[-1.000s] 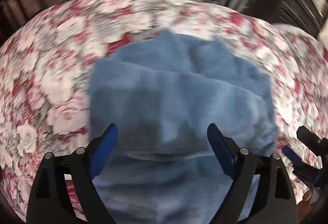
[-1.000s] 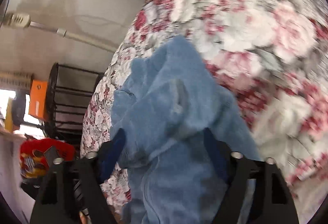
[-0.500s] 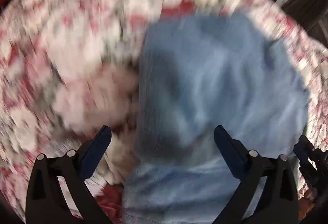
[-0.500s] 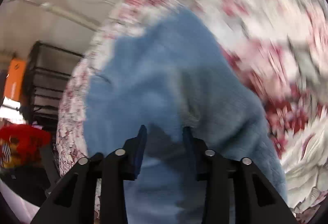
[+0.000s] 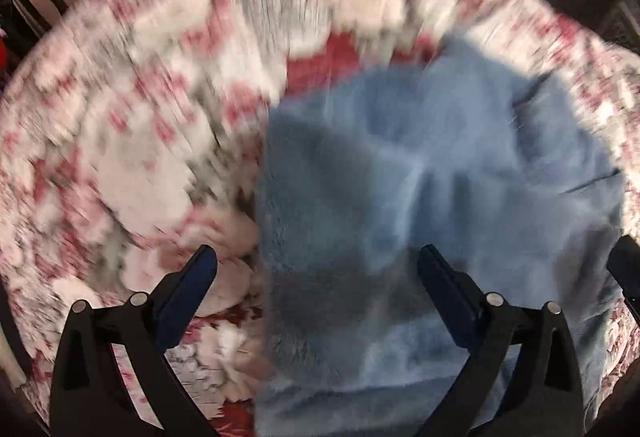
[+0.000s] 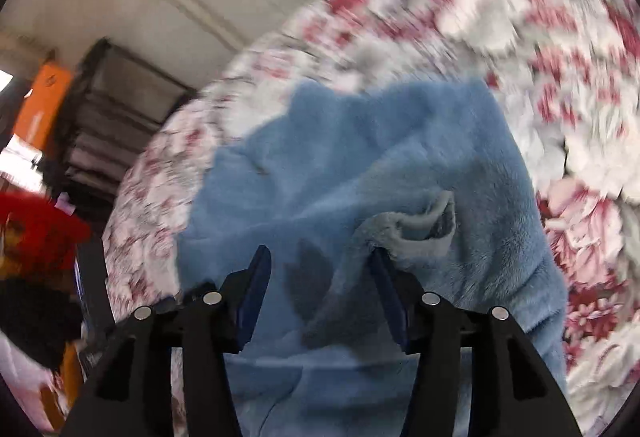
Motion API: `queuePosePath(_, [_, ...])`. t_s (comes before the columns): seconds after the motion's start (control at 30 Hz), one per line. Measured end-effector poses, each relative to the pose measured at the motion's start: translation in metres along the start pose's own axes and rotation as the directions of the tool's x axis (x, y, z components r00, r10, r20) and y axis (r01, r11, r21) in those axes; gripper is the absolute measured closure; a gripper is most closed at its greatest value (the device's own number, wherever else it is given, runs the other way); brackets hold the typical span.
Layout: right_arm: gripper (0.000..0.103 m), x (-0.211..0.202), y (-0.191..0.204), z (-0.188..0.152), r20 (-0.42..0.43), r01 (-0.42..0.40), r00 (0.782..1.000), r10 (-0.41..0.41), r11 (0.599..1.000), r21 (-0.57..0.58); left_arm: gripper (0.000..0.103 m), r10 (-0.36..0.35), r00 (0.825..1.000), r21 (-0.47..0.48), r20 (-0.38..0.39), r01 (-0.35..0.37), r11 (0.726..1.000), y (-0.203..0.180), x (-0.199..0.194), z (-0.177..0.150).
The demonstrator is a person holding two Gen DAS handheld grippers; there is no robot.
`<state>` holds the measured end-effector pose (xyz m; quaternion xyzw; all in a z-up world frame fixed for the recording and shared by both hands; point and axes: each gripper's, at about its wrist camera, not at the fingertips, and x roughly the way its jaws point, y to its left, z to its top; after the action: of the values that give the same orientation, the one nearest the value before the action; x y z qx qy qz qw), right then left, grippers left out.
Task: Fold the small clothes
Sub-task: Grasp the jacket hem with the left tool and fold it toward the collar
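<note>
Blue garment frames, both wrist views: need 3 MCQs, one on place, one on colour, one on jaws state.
1. Where does the blue fleece garment lie?
A. on the floral bedspread
B. in a basket
C. on a hanger

2. What colours is the bedspread print?
A. green and yellow
B. red, pink and white
C. plain black

3. How do the jaws of the left gripper stand?
A. shut on fabric
B. wide open
C. out of view

Answers: 1 A, the print surrounds the fleece; 2 B, red-pink flowers on white; 3 B, a broad gap separates the fingers.
</note>
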<state>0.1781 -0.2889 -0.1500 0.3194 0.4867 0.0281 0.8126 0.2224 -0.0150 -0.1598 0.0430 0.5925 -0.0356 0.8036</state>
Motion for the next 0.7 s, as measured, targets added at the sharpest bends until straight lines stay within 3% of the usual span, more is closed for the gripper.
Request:
queuePosePath(0.07, [0.049,-0.006,0.008,-0.007,-0.005,0.003,1.000,-0.003,0.999,-0.044,0.005,-0.055,0.998,0.022,-0.014,0.056,0.998,-0.005,-0.007,-0.005])
queuePosePath(0.1, [0.049,-0.004,0.005,-0.011,-0.035,-0.003,0.999,0.002,0.999,-0.042,0.005,-0.075,0.996,0.046,-0.057,0.078,0.996,-0.011,-0.001,-0.011])
queuePosePath(0.13, [0.050,0.003,0.002,-0.016,-0.072,-0.002,0.997,0.000,0.999,-0.035,0.005,-0.062,0.993,0.073,-0.104,0.069,0.995,-0.016,0.008,-0.017])
queuePosePath(0.2, [0.053,0.028,-0.010,-0.029,-0.180,0.071,0.981,-0.077,0.997,-0.040,0.004,0.007,0.979,0.146,-0.202,0.023,0.989,-0.027,0.038,-0.034])
queuePosePath(0.27, [0.067,0.032,-0.019,-0.033,-0.196,0.091,0.976,-0.097,0.995,-0.037,0.004,-0.017,0.980,0.097,-0.199,0.037,0.995,-0.024,0.043,-0.042])
queuePosePath(0.33, [0.065,0.015,-0.022,-0.033,-0.173,0.099,0.980,-0.096,0.995,0.007,0.005,-0.065,0.972,0.022,-0.226,0.071,0.997,-0.015,0.031,-0.042])
queuePosePath(0.37, [0.059,-0.002,-0.020,-0.034,-0.130,0.108,0.986,-0.105,0.994,0.017,0.005,-0.077,0.972,0.018,-0.221,0.083,0.996,-0.012,0.023,-0.042])
queuePosePath(0.47, [0.056,-0.034,-0.004,-0.035,0.005,0.103,0.995,-0.103,0.992,-0.067,0.004,-0.035,0.981,0.020,-0.191,0.040,0.999,-0.005,0.014,-0.046])
queuePosePath(0.5, [0.054,-0.033,-0.002,-0.037,0.009,0.095,0.996,-0.094,0.992,-0.085,0.004,-0.016,0.980,0.030,-0.196,0.022,0.999,-0.004,0.019,-0.049])
queuePosePath(0.53, [0.050,-0.030,-0.007,-0.035,-0.001,0.097,0.995,-0.098,0.991,-0.091,0.004,-0.020,0.977,0.029,-0.212,0.027,0.999,-0.002,0.025,-0.053])
queuePosePath(0.63, [0.051,0.018,-0.040,-0.046,-0.172,0.198,0.965,-0.197,0.980,-0.011,0.004,-0.106,0.962,-0.101,-0.251,0.083,0.991,0.013,0.028,-0.069])
queuePosePath(0.7, [0.051,0.010,-0.039,-0.048,-0.150,0.195,0.970,-0.189,0.980,0.025,0.005,-0.115,0.960,-0.125,-0.255,0.086,0.988,0.017,0.013,-0.078])
